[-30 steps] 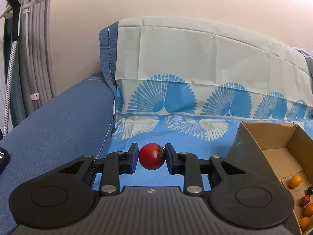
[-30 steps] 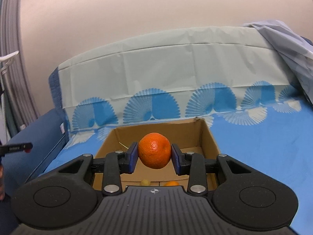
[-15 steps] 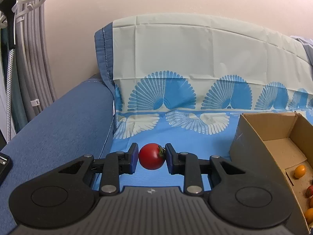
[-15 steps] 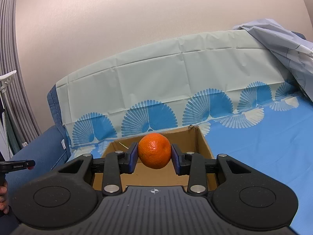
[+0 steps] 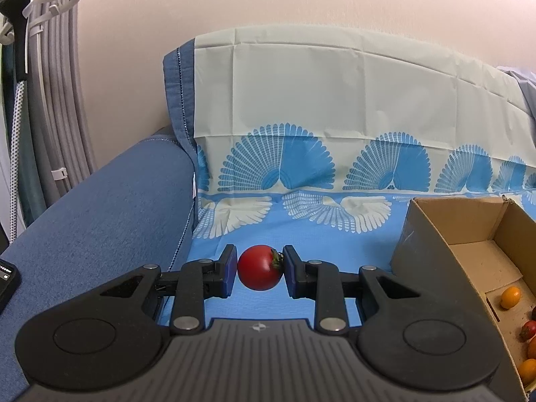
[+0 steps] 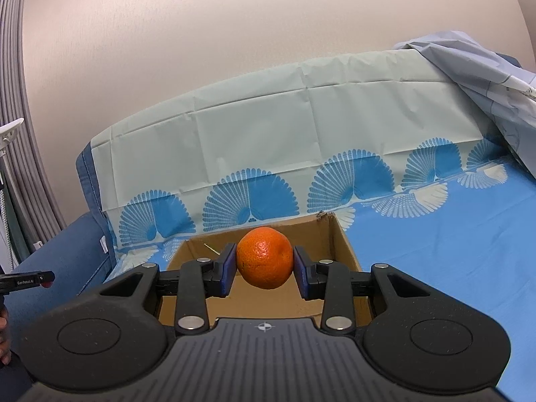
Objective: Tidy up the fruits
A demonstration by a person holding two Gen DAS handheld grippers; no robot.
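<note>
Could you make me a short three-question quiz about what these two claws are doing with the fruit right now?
1. True or false: the left claw is empty.
2. Which fruit does the right claw grip? A) banana B) orange C) apple
3. Fill in: the cardboard box lies to the ____ of the tomato in the left wrist view.

Key:
1. False; its fingers are shut on the red tomato.
2. B; the orange is held above the box.
3. Right; small orange and red fruits already lie inside it.
</note>
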